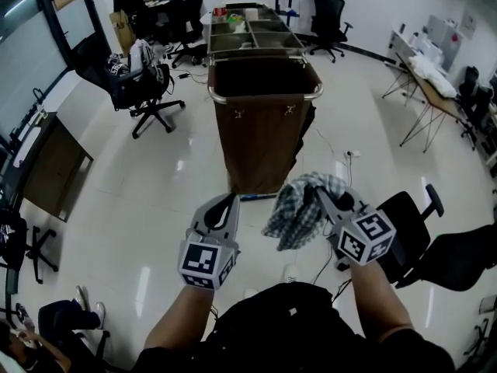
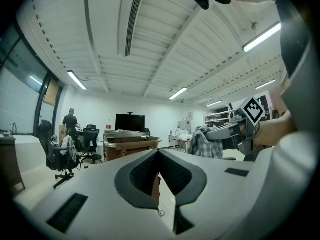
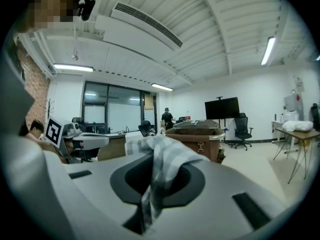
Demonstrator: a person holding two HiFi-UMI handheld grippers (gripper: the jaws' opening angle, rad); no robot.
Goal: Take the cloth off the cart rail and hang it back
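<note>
Your right tool (image 1: 324, 199) is clenched on the grey-and-white checked cloth (image 1: 299, 208), with a fold of fabric pinched between its jaws and the rest bunched over the tip and drooping beside it. The cloth is therefore off the cart, in the air in front of you and above the glossy white floor (image 1: 155, 208). Your left tool (image 2: 159, 151) is closed with nothing in it and hangs just beside the right one, apart from the cloth. The tall brown cart (image 1: 260, 142) with its chrome tube rail (image 1: 317, 92) stands ahead, well apart from both tools. Judging by the way it sags, the cloth is light, soft and limp. It won't keep any shape and will likely slide on smooth metal if the weight ends up mostly on one side. To hang it back, you would probably do best to take a free edge or corner in the left tool and spread it flat. Then lay it across the rail with roughly equal lengths hanging on each side.
</note>
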